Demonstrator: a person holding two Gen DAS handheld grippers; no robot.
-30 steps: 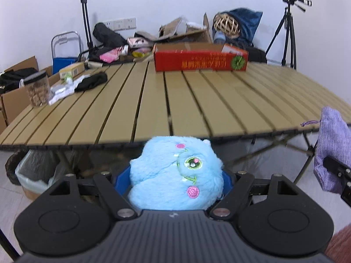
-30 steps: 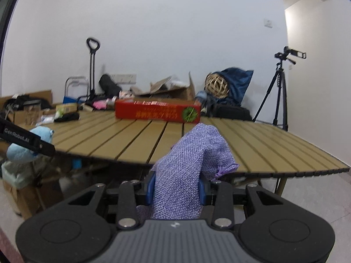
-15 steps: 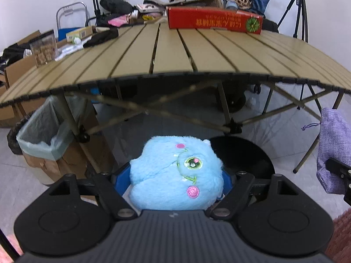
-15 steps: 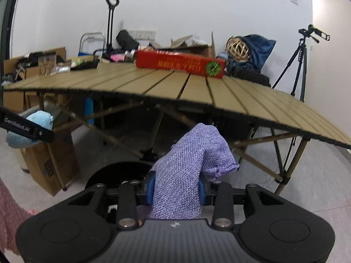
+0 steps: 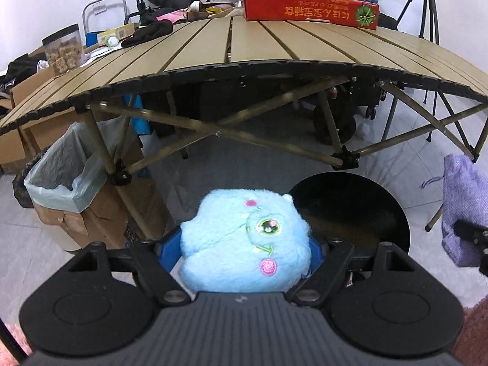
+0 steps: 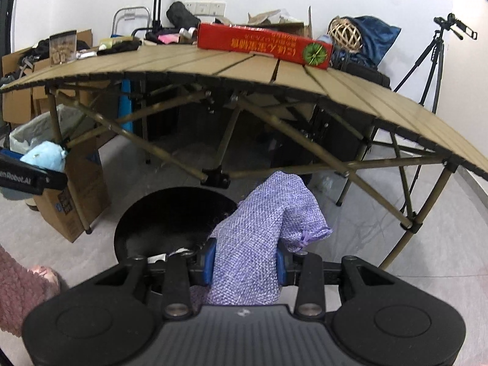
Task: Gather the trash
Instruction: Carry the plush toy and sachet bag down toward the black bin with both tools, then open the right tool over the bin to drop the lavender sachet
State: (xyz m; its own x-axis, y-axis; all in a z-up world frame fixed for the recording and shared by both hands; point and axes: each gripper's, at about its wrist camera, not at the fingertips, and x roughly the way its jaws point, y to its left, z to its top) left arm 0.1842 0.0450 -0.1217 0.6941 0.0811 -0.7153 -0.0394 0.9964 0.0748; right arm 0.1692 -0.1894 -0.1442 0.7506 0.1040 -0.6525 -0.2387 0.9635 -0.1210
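Pale tiled floor lies under both of your grippers, with the slatted folding table standing beyond them.

Near: your left gripper has its blue pads pressed against the sides of a fluffy blue plush toy; it fills the gap, embroidered eye and pink spots facing up. Your right gripper is clamped on a purple woven pouch, which stands up between the pads with its drawstring end drooping to the right. The same pouch shows at the right edge of the left camera's view, and the plush toy at the left edge of the right camera's view, so the two tools sit side by side, apart. A pink fuzzy sleeve shows low at the left.

Just past the fingers: a round black bin, its mouth open on the floor under the table's near edge. Both held things hang above the floor near that mouth; whether either is directly over it cannot be told.

Left, a bit farther: a cardboard box lined with a pale plastic bag, against a table leg.

Far: on the tabletop, a long red carton at the far edge, a clear jar on the left, a dark cloth. Behind, a tripod on the right and a woven ball.
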